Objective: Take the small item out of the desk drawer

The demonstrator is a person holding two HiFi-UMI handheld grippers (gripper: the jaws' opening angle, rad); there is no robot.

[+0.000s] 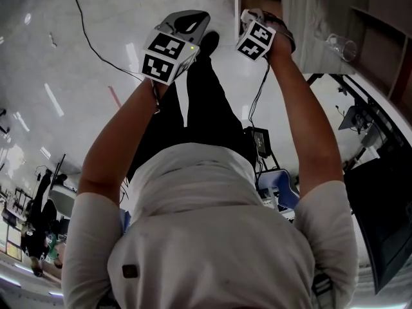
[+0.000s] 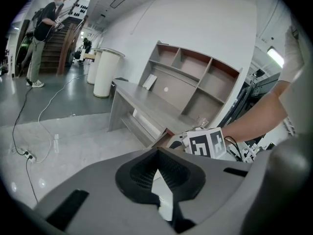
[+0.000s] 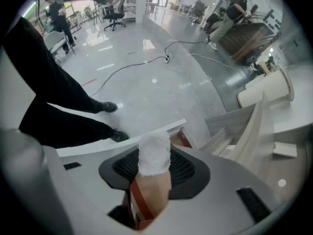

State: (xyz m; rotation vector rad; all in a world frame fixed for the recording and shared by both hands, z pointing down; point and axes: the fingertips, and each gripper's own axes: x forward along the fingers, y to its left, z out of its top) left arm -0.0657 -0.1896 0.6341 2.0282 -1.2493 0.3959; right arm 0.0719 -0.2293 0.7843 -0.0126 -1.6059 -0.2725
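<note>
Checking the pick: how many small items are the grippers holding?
1: a white wrapped roll, between the fingers of the right gripper. The left gripper is shut and empty.

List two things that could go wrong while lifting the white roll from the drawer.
1. The white roll sits between the right gripper's fingers with its top poking past them. Its soft wrap could slip and it might drop back into the open drawer.
2. The drawer's front edge lies close below, so a low lift might catch it.
</note>
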